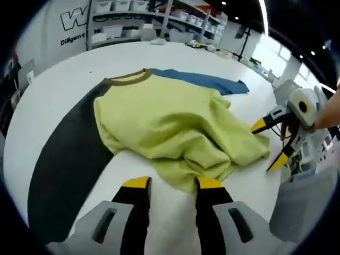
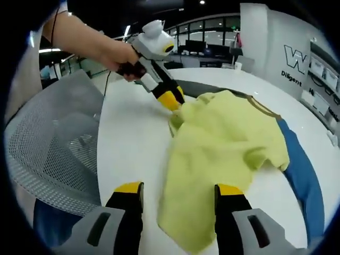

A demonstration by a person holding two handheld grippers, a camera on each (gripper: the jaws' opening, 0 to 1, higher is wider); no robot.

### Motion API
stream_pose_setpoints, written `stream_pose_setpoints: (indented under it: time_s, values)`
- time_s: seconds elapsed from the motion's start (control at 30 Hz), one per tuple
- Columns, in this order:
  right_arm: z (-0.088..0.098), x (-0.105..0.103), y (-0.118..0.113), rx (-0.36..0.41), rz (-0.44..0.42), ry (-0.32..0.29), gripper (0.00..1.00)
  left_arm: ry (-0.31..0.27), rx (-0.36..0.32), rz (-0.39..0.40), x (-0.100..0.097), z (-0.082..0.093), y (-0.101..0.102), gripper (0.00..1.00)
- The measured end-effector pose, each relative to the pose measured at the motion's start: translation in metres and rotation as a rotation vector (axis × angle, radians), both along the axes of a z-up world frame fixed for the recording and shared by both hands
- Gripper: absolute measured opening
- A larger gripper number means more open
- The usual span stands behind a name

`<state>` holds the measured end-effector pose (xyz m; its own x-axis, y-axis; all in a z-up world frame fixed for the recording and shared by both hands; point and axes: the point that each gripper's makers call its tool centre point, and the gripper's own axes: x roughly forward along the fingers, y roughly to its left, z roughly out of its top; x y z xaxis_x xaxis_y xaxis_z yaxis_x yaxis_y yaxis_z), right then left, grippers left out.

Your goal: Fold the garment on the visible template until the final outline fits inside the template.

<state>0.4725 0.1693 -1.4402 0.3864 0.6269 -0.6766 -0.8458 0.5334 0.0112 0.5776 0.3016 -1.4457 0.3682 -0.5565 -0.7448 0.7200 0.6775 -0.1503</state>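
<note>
On the white bench (image 1: 48, 95) the yellow-green shirt (image 1: 170, 125) lies rumpled across a dark template (image 1: 64, 159) and a blue template (image 1: 212, 81), its brown collar (image 1: 127, 78) pointing at the far shelves, long axis running away from me. I judge I'm mid-fold. My left hand-held gripper (image 1: 172, 183) stands open at the near hem; my right hand-held gripper (image 2: 178, 188) is open too, beside the cloth. Next I'd pinch the hem and carry it collarward.
</note>
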Motion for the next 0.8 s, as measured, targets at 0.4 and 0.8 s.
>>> stream_pose_setpoints:
  time_s: [0.4, 0.8]
  values:
    - [-0.006, -0.003, -0.001, -0.038, 0.003, -0.009, 0.46, 0.042, -0.078, 0.039, -0.012, 0.03, -0.001, 0.04]
    - [-0.005, -0.003, -0.005, -0.058, 0.002, -0.016, 0.35, 0.051, -0.076, 0.106, -0.043, 0.076, 0.037, 0.05]
